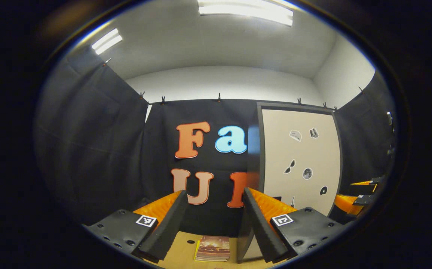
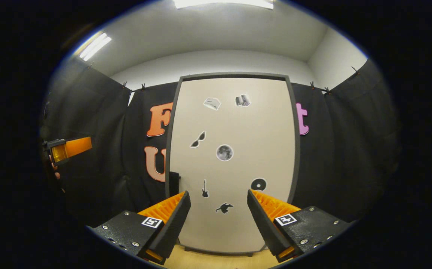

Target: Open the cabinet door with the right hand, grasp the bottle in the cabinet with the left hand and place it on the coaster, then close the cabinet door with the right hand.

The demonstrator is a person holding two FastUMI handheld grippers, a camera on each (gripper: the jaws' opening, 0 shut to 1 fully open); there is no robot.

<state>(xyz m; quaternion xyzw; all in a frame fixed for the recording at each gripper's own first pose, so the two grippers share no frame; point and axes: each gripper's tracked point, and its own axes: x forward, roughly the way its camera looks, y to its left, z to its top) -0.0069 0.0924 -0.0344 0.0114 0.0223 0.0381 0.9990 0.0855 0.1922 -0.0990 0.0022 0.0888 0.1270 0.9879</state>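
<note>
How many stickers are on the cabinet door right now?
7 on the cabinet door: two near the top, sunglasses and moon mid-height, then guitar, disc and a dark figure lower down. The right gripper may hide more.

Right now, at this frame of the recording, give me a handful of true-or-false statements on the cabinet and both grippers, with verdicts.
1. The cabinet door is shut. True.
2. The right gripper is clamped on the door. False: its jaws stand open, holding nothing.
3. The left gripper holds a bottle. False: it is open, with nothing between its fingers.
4. Stickers dot the door's front. True.
5. A stack of books lies on the table below the left gripper. True.
</note>
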